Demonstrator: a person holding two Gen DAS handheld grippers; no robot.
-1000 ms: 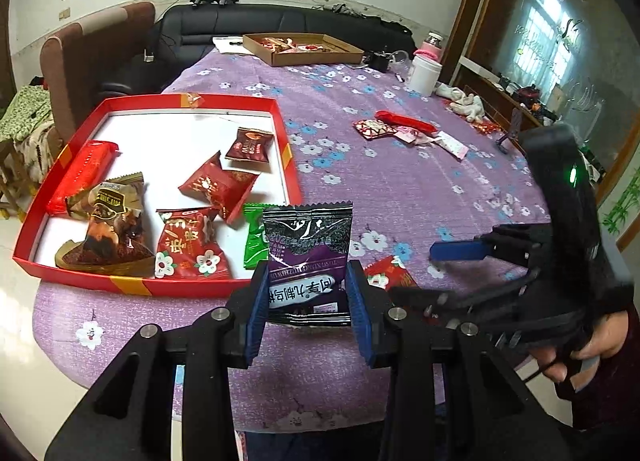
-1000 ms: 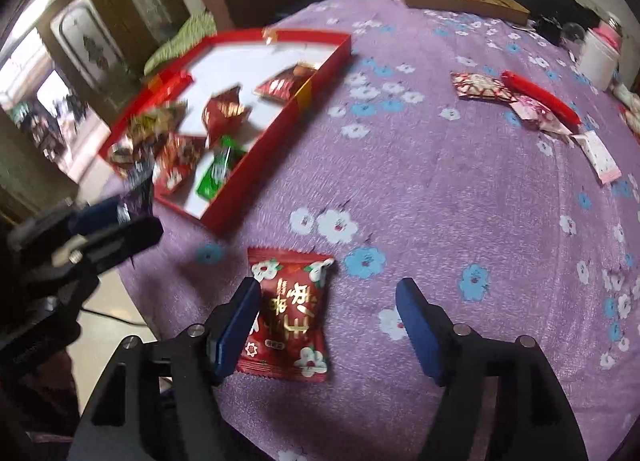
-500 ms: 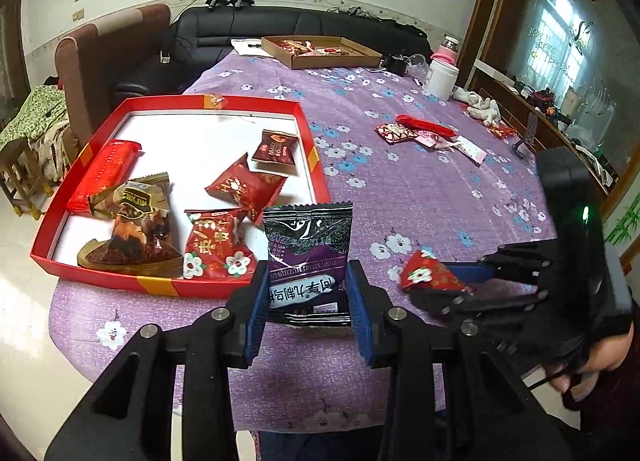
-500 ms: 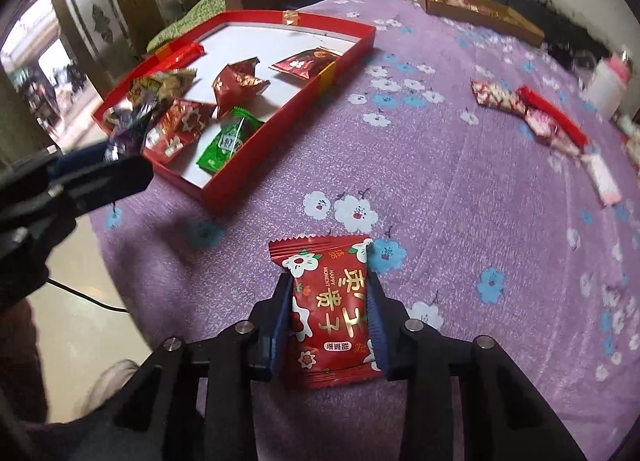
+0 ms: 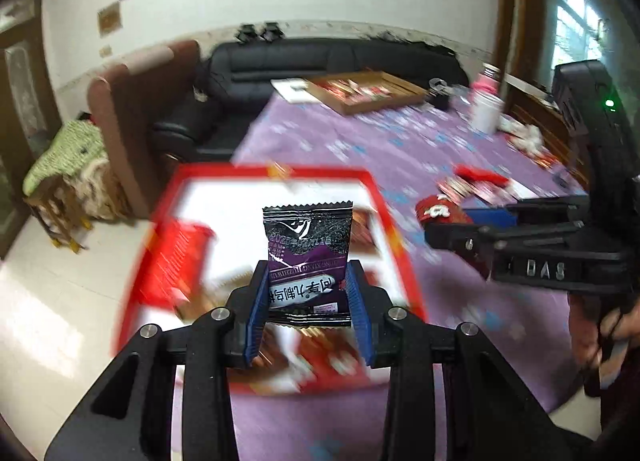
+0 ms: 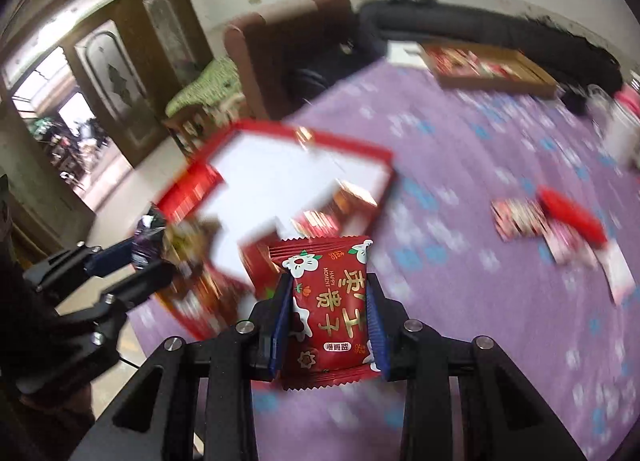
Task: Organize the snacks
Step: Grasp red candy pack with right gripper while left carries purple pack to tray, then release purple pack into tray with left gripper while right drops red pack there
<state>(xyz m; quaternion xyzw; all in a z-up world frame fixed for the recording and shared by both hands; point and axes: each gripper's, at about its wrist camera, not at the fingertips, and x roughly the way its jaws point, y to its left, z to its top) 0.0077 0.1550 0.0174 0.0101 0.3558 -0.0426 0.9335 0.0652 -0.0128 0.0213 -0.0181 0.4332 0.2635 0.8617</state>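
My left gripper [image 5: 307, 293] is shut on a black and purple snack packet [image 5: 307, 257], held above the near end of the red tray [image 5: 280, 173]. My right gripper [image 6: 329, 309] is shut on a red flowered snack packet [image 6: 326, 301], lifted off the purple tablecloth [image 6: 460, 261]. In the left wrist view the right gripper [image 5: 472, 217] shows at the right with the red packet [image 5: 436, 211] in its tips. In the right wrist view the left gripper [image 6: 120, 261] shows at the left, over the red tray [image 6: 320, 137]. Several wrapped snacks lie blurred in the tray.
A few loose red and pink packets [image 6: 548, 221] lie on the cloth to the right. A brown cardboard box [image 5: 368, 95] of snacks and a white cup [image 5: 486, 111] stand at the far end. A black sofa [image 5: 320, 61] and a brown armchair [image 5: 136, 101] stand beyond the table.
My right gripper shut on the red flowered packet and lifted it off the cloth. Both grippers rose and moved toward the red tray. The left kept its grip on the purple packet.
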